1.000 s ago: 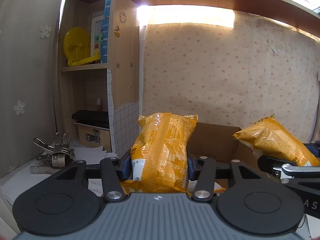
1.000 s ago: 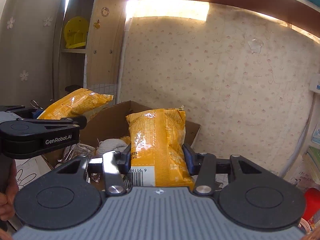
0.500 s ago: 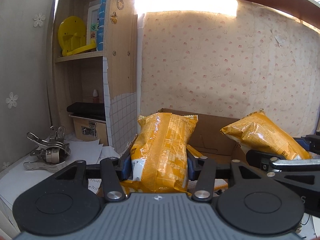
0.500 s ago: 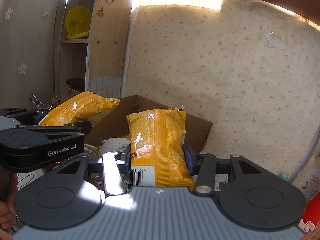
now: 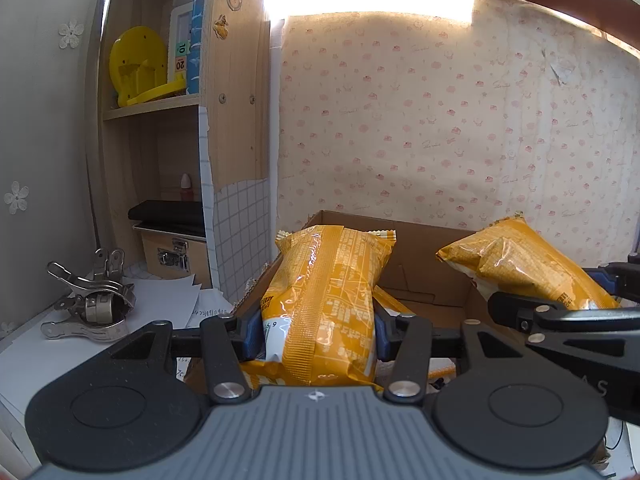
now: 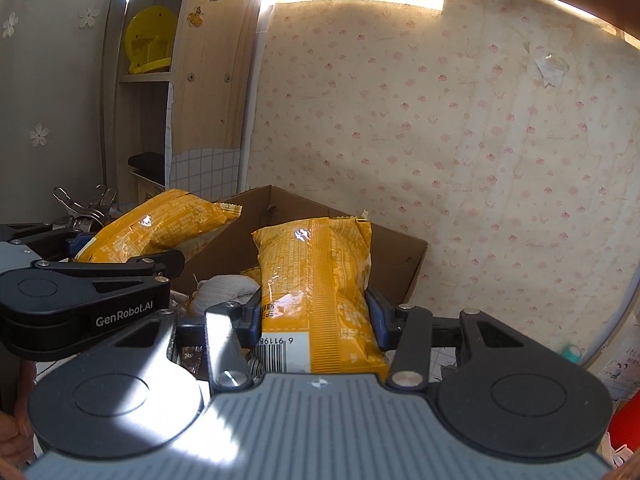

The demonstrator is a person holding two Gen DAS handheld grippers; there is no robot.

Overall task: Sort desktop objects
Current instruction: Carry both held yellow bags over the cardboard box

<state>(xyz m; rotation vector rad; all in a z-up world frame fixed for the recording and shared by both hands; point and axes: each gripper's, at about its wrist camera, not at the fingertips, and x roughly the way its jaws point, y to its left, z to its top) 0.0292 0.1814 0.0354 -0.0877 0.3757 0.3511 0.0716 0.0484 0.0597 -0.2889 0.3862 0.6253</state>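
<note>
Clamping one yellow snack bag point(image 5: 324, 304) each (both jaws pinched shut), grippers hang above cardboard box point(image 5: 424, 264), metal clips point(image 5: 90, 300) nearby.

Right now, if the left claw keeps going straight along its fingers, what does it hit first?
Probably the far wall of the cardboard box, beyond the tip of the yellow snack bag that the left claw grips. Past that comes the patterned wallpaper. Depth is hard to judge through the fisheye.

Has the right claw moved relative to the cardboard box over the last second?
Yes. In the left wrist view the right claw and its yellow snack bag now sit over the cardboard box, nearer its middle.
</note>
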